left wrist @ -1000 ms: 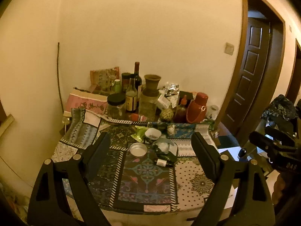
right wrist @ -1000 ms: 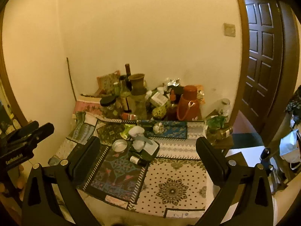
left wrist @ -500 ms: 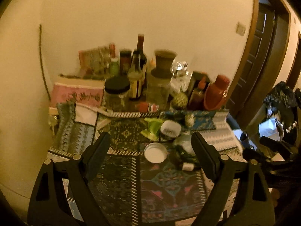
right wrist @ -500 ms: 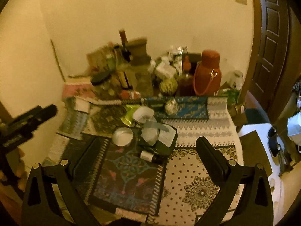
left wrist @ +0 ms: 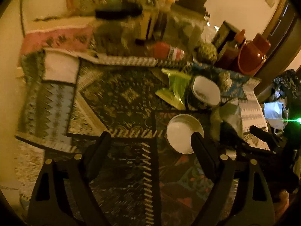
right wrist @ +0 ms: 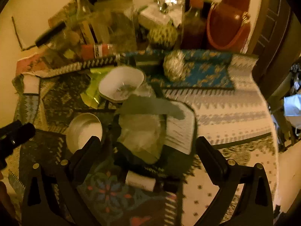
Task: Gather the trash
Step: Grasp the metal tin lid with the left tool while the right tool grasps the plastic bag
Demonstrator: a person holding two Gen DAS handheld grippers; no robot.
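On the patterned tablecloth lies a litter pile: a green wrapper, a crushed white cup and a round white-filled tin. My left gripper hangs open over bare cloth, its right finger overlapping the tin's edge in the picture. In the right wrist view a black tray holds crumpled clear plastic, a printed leaflet and a grey strip. My right gripper is open above that tray. A small white vial lies in front of it.
Bottles, jars, a red thermos and a sauce bottle crowd the back by the wall. A foil ball sits on a blue mat. A door and a white bag are to the right.
Both grippers have dropped toward the table and tilted downward, so the litter pile looms much larger. Their fingers keep the same wide spacing.
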